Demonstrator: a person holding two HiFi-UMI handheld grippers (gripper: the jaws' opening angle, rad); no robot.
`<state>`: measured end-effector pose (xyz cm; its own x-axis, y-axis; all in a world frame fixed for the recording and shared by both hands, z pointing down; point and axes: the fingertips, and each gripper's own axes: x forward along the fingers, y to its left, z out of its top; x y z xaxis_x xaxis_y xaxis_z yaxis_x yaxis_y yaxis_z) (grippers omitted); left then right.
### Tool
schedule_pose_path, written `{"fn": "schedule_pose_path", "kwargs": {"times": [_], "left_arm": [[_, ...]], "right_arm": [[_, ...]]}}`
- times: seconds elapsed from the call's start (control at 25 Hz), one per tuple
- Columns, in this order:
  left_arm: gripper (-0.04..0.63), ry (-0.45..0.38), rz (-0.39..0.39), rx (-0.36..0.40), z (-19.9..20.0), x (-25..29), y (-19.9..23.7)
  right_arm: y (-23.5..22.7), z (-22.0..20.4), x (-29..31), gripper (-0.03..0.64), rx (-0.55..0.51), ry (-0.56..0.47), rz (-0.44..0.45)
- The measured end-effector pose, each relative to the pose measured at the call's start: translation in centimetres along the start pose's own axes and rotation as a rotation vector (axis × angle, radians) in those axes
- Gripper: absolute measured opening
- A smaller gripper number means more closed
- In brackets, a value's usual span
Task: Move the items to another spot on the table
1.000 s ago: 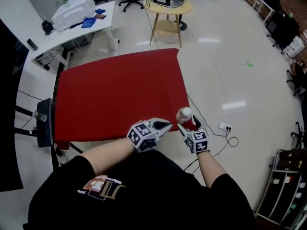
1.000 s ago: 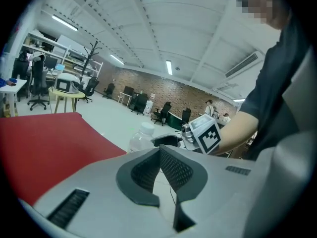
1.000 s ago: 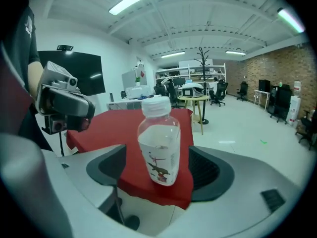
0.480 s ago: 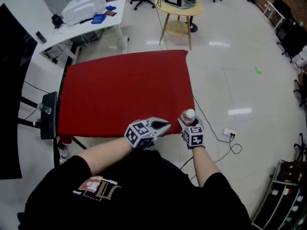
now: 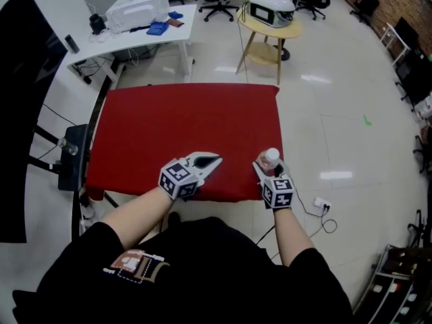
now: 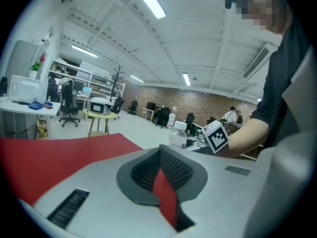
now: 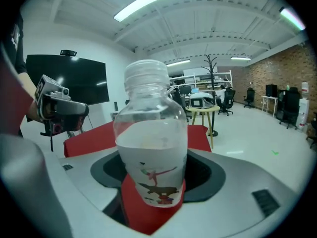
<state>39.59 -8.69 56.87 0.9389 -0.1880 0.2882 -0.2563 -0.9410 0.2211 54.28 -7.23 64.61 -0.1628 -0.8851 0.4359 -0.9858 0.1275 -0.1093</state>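
A clear plastic bottle with a white cap and a printed label stands upright at the near right corner of the red table. My right gripper reaches around it from the near side. Its jaws are closing with the bottle between them, and a narrow gap still shows on each side of it. My left gripper hovers over the near edge of the table, left of the bottle, shut and empty. From the left gripper view, the bottle shows beyond its tips beside the right hand.
The bottle stands close to the table's right and near edges. Beyond the table are a white desk with a printer and a round wooden side table. A black screen stands at the left. A power strip and cable lie on the floor at the right.
The right gripper has moved forward so that the bottle now stands between its jaws. The left gripper has drifted a little left. The head view has tilted, showing more of the room.
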Motion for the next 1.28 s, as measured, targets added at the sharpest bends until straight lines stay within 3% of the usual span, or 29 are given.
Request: {"fn": "schedule_pose_path", "kwargs": {"times": [0.24,0.76,1.28], "left_arm": [[-0.008,-0.084,0.116,-0.005,1.8,-9.4,8.1],[-0.008,-0.155,0.380,-0.061,0.2,-34.8,26.1],[-0.008,-0.256,0.626,-0.101,0.8,-44.7,36.5]], "right_arm": [[6.6,5.3,5.1,0.321,-0.022,-0.053,0.049],[27.4,16.3,20.5,0.314,-0.110,-0.112,0.176],[38.8,22.4,35.2,0.311,-0.206,-0.116,0.399]]}}
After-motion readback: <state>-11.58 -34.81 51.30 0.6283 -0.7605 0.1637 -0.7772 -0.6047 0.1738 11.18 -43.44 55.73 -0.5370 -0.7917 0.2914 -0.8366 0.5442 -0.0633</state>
